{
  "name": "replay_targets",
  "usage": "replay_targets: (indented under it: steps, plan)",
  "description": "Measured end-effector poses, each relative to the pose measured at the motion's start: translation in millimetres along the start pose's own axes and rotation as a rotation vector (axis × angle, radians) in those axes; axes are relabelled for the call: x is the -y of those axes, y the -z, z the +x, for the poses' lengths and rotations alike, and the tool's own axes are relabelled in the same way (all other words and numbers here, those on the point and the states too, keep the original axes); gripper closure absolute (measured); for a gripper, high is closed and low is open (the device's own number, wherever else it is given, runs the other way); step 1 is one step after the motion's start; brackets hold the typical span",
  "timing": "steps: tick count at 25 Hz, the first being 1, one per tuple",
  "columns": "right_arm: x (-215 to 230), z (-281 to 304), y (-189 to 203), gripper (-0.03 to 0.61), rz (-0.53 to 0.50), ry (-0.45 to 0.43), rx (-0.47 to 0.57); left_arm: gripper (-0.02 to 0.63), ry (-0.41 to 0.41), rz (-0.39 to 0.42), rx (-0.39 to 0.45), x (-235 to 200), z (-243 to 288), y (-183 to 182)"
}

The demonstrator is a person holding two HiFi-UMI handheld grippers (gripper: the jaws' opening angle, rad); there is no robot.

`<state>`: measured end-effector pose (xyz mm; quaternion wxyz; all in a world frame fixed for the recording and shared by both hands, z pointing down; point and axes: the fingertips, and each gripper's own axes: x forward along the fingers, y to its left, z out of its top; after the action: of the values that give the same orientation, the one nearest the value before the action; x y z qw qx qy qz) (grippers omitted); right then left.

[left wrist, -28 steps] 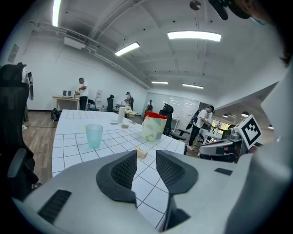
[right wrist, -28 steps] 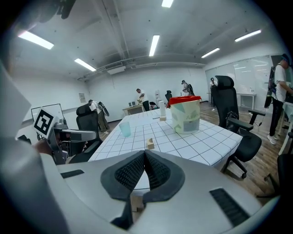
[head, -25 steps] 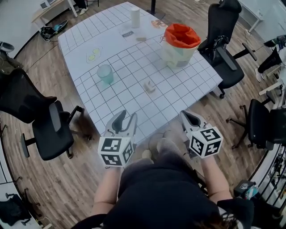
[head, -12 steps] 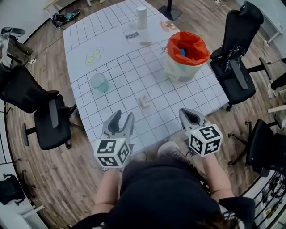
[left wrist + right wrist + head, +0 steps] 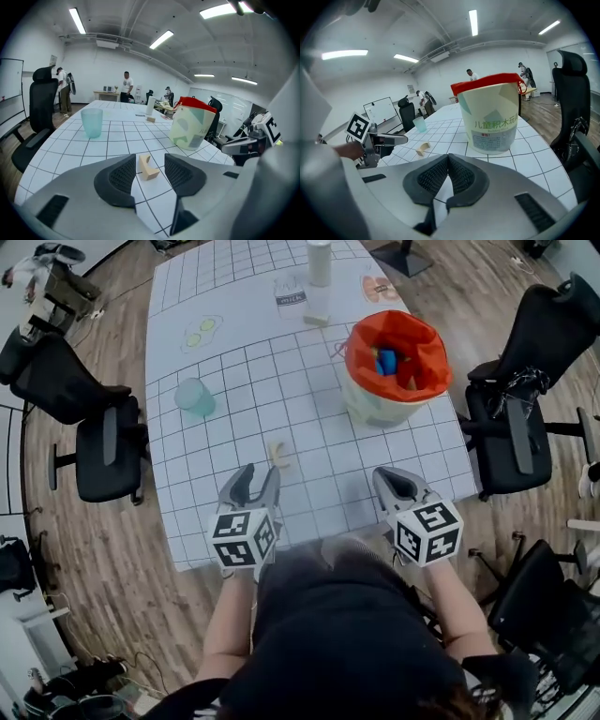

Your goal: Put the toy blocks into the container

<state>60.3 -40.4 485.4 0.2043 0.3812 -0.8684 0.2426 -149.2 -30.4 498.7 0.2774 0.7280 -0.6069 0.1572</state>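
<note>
Where the container gapes, its blocks show only partly.

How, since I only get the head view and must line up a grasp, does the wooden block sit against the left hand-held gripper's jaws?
Observer: In the left gripper view the block lies on the table, framed in the gap of the left hand-held gripper. It is ahead of the tips and untouched, with its notched side up. The jaws have just been opening.
Operator: Is the right one carrying anything?
Observer: No. The right gripper view shows the right hand-held gripper with its jaws together and nothing between them. It faces the printed side wall of the container.
</note>
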Motion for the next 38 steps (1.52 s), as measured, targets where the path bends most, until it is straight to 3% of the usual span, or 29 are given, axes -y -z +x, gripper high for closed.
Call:
replay_targets:
  steps: [4,10,20,31,38]
  plan:
    - [7,12,9,0.565,-0.007,-0.06,-0.039,0.394,-0.045,-0.025,-0.072,10,21,21]
    - [6,29,16,0.565,-0.003,-0.105,-0.078,0.394,-0.111,0.025,-0.136,3,46,32]
    - [0,50,10,0.565,-0.007,-0.097,-0.125,0.413,-0.057,0.095,-0.224,5,70,41]
    - [-22,71,-2,0.565,-0.05,-0.075,-0.15,0.437,0.02,0.082,-0.219,0,67,40]
    - [-22,72,-7,0.565,-0.065,-0.099,-0.154,0.445,0.044,0.094,-0.159,0,58,20]
